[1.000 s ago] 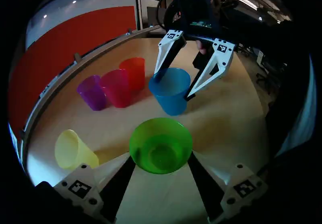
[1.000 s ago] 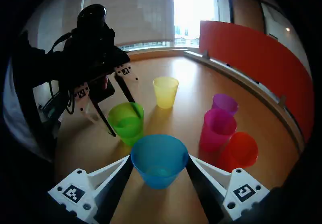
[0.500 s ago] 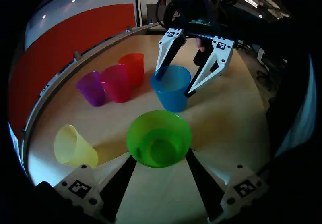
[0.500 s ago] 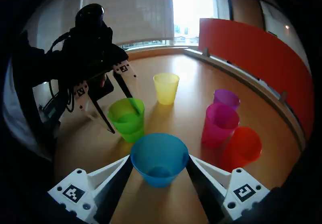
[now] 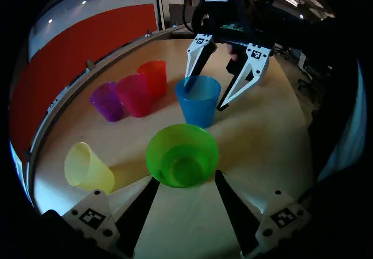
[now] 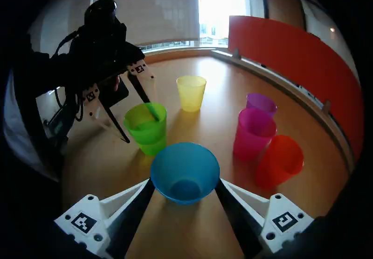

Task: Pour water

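A green cup (image 5: 182, 154) with some water in it sits between the fingers of my left gripper (image 5: 186, 177), which is shut on it. Across the wooden table (image 5: 261, 133), my right gripper (image 5: 203, 99) is shut on a blue cup (image 5: 198, 101). In the right gripper view the blue cup (image 6: 185, 173) is held between my right gripper (image 6: 185, 183) fingers, its mouth towards the camera. Beyond it the left gripper (image 6: 141, 128) grips the green cup (image 6: 146, 129), with a hand behind it.
A yellow cup (image 5: 88, 168) (image 6: 191, 92) stands apart. Purple (image 5: 107, 101) (image 6: 261, 105), pink (image 5: 135, 95) (image 6: 254, 133) and orange (image 5: 153, 78) (image 6: 279, 160) cups cluster near the table's raised edge by the red partition (image 5: 70, 49) (image 6: 298, 49).
Each held cup has risen a little in its own view. The blue cup's mouth now faces the right camera more. The other cups have not moved.
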### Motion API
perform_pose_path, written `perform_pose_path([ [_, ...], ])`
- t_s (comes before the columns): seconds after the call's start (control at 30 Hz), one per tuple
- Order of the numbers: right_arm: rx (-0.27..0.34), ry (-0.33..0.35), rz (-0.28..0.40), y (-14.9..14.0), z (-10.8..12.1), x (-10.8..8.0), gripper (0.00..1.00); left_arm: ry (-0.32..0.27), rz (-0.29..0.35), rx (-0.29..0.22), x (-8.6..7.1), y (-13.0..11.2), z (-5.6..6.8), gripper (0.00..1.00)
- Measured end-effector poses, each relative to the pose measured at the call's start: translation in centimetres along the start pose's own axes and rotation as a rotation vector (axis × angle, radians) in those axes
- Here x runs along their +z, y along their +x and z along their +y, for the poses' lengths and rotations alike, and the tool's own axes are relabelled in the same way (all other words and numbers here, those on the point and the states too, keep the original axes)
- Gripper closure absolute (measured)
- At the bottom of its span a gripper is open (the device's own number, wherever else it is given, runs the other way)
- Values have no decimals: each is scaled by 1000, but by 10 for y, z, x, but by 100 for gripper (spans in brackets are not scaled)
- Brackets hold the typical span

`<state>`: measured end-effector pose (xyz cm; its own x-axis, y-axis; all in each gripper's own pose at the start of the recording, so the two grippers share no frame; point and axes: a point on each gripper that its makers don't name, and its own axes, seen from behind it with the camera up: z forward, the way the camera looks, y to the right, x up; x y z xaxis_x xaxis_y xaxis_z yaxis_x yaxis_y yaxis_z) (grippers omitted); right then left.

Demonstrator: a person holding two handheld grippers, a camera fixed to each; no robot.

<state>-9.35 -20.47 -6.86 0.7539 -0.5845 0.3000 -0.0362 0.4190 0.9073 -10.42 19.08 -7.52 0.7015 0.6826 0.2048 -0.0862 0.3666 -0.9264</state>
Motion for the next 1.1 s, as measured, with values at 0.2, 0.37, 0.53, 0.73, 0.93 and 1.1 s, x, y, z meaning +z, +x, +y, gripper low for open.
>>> perform_pose_path([
  [0.2,3,-14,-2,-4,1,-7,2,22,-4,-1,-6,-5,-3,13],
  [0.37,6,-28,-9,-8,1,-12,2,40,-4,-14,-13,-9,-5,13],
  [0.53,9,-49,-10,-11,3,-19,2,64,-2,-21,-21,-12,-7,14],
  [0.73,19,-76,-6,-15,4,-33,2,98,3,-35,-34,-17,-10,13],
  [0.93,37,-110,9,-17,6,-45,2,144,4,-58,-48,-23,-15,13],
  [1.1,62,-146,26,-17,9,-55,2,197,10,-93,-59,-28,-24,13],
])
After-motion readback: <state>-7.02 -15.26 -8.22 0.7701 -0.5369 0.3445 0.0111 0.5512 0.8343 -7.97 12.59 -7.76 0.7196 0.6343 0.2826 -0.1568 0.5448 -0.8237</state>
